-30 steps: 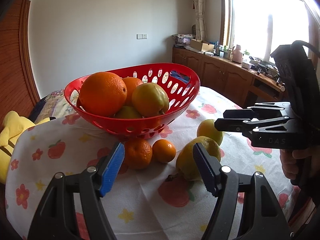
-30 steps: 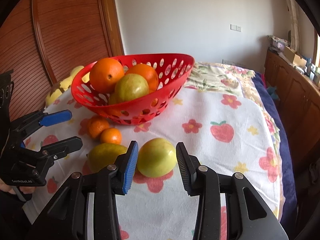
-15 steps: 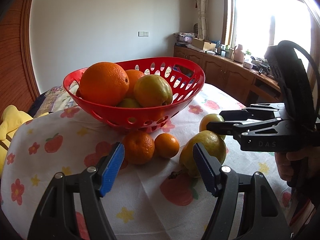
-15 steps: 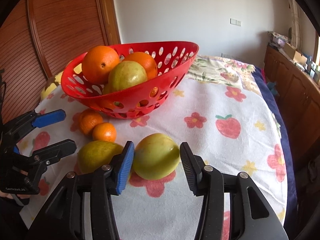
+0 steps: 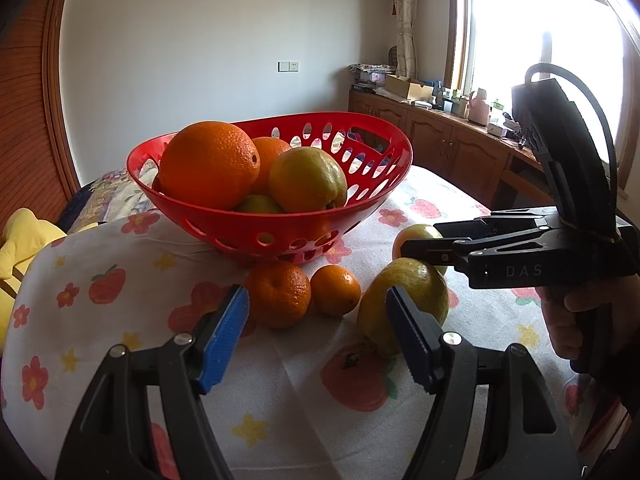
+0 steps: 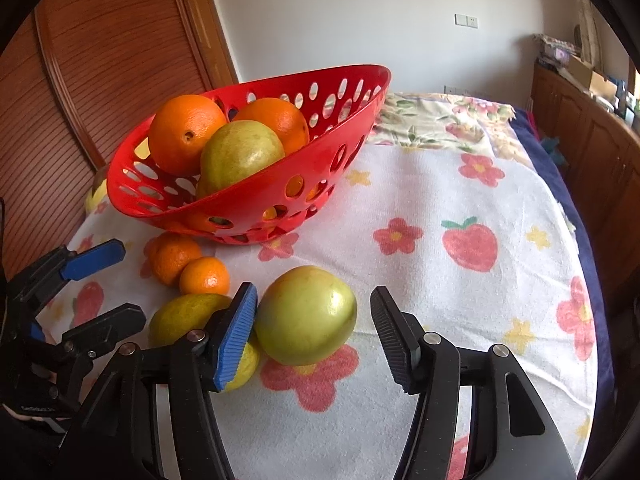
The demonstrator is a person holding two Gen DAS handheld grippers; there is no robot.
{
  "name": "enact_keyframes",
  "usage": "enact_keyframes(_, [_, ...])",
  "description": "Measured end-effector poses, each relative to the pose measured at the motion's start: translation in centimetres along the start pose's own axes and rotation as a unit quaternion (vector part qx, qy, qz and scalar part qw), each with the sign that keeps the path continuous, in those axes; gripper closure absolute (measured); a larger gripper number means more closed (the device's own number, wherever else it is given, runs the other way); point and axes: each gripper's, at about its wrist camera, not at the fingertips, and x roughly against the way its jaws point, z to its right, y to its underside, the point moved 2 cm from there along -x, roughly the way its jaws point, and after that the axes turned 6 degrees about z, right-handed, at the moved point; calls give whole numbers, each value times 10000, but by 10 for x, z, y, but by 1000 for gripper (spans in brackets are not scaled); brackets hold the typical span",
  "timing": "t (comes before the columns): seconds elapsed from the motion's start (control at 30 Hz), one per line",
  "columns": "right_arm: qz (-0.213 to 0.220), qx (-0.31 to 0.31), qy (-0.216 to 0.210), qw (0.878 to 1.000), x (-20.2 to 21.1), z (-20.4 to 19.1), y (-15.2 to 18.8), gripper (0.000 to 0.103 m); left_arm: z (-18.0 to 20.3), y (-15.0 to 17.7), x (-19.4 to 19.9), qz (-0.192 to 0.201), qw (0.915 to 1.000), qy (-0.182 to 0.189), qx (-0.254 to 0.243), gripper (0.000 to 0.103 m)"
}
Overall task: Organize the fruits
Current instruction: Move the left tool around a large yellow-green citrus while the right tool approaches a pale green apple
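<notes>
A red perforated basket on the flowered cloth holds two oranges and yellow-green fruits. In front of it lie two tangerines, an oblong green fruit and a round yellow-green fruit. My right gripper straddles the round fruit; its jaws are opening, the blue pad almost at the skin, the other pad apart. My left gripper hovers open before the tangerines with nothing between its pads.
The flowered cloth covers a bed-like surface with a dark blue edge on the right. A yellow soft toy lies at the left. Wooden cabinets line the window wall; a wooden slatted door stands behind the basket.
My right gripper's jaws have widened and it has come down closer around the round fruit. My left gripper's jaws keep the same width and it has barely shifted.
</notes>
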Motion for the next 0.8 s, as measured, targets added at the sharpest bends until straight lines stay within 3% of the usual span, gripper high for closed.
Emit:
enact_keyframes(0.07, [20,33,-37,10000,1,-2,1,50,0,0,0,-8,10000,-8,-4,31])
enact_keyframes(0.33, [83,413,272,9987,10,-4,6,51,1,-2,-3,-58,10000,-45,-29,31])
enact_keyframes(0.57, [156,550,537,9969,22,6,11,51,20,-13,0,-129,9991,405,72,31])
enact_keyframes(0.7, [179,597,582,9964,31,10,14,51,31,-14,-6,-288,9985,467,-34,32])
enact_keyframes(0.8, [167,649,622,9958,38,13,19,51,43,-12,-11,-393,9973,575,-233,39])
